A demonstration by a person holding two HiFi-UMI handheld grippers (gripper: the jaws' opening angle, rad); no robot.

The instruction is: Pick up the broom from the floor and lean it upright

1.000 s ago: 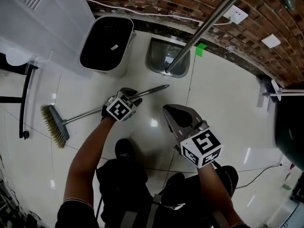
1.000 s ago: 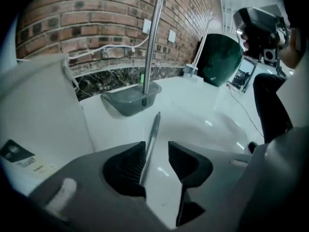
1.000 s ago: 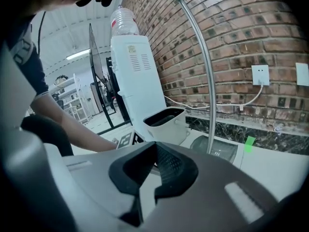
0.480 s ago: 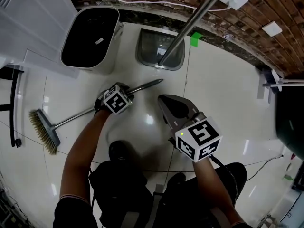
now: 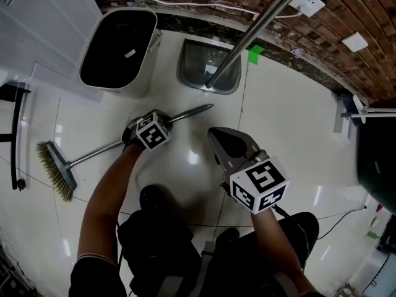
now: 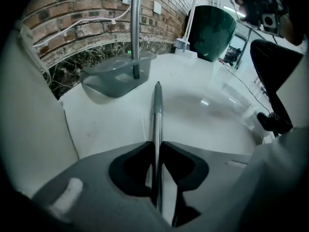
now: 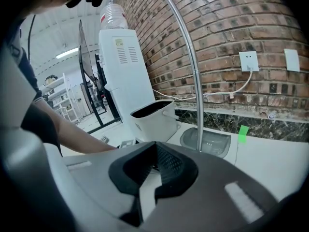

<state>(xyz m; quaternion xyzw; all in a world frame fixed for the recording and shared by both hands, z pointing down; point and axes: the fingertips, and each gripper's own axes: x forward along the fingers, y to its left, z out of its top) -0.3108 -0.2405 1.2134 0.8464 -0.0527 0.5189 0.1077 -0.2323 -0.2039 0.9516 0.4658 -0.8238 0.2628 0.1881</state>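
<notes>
The broom (image 5: 99,153) lies flat on the pale tiled floor, its bristle head (image 5: 52,169) at the left and its metal handle tip (image 5: 199,109) pointing right. My left gripper (image 5: 163,121) is down on the handle near that tip. Its jaws have just been closing, and in the left gripper view the pads press on both sides of the thin handle (image 6: 157,110), so the left gripper (image 6: 155,149) is shut on it. My right gripper (image 5: 213,133) hovers above the floor right of the handle, shut and empty; its tips meet in the right gripper view (image 7: 155,146).
A white bin (image 5: 120,48) stands against the wall, with a grey dustpan (image 5: 209,74) and its upright metal pole (image 5: 253,33) beside it. A water dispenser (image 7: 123,66) is at the left. Brick wall (image 5: 322,42) runs behind. A cable (image 5: 334,218) trails on the floor at the right.
The left gripper has sunk onto the broom handle and closed on it. The right gripper has dropped a little. The broom still lies on the floor.
</notes>
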